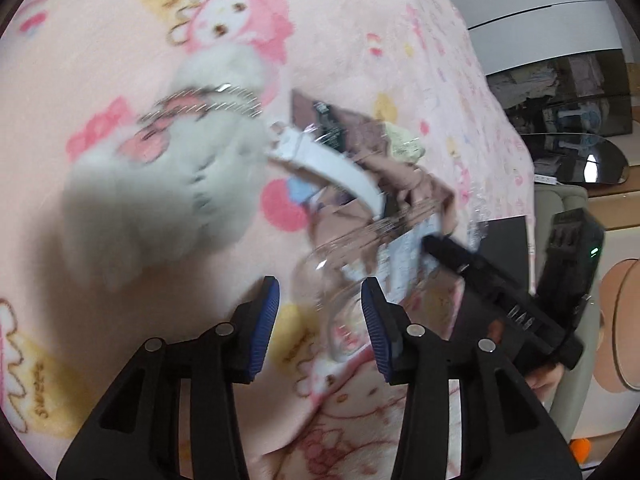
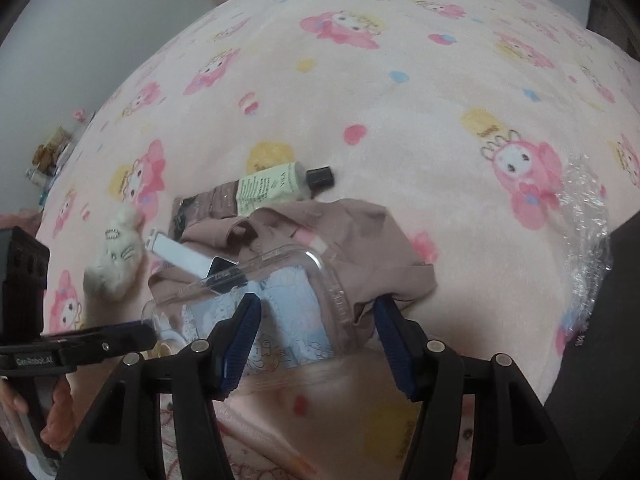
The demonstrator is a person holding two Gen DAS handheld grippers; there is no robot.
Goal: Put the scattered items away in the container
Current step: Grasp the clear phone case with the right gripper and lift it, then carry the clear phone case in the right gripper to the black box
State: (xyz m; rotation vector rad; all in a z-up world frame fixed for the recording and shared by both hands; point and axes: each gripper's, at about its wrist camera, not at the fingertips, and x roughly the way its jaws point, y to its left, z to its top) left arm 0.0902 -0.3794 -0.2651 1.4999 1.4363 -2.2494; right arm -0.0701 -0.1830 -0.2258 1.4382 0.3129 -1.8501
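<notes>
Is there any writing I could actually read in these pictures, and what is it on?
"GenRobot.AI": on the side of the left gripper, seen from the right wrist.
"Sweets": printed on the pink blanket, in a yellow patch.
Green tube: printed lines, too small to read.
Dark label on the brown packet: blurred, unreadable.
Illustrated card inside the clear container: no legible words.

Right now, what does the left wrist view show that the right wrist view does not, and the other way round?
Only the left wrist view shows the dark shelving and the glossy black surface beside the bed.

Only the right wrist view shows the green tube whole, with its black cap, a crumpled clear wrap and clutter by the wall.

Both show the pink blanket, the plush toy, the white strap, the brown cloth, the clear container, and each other's tool: right, left.
</notes>
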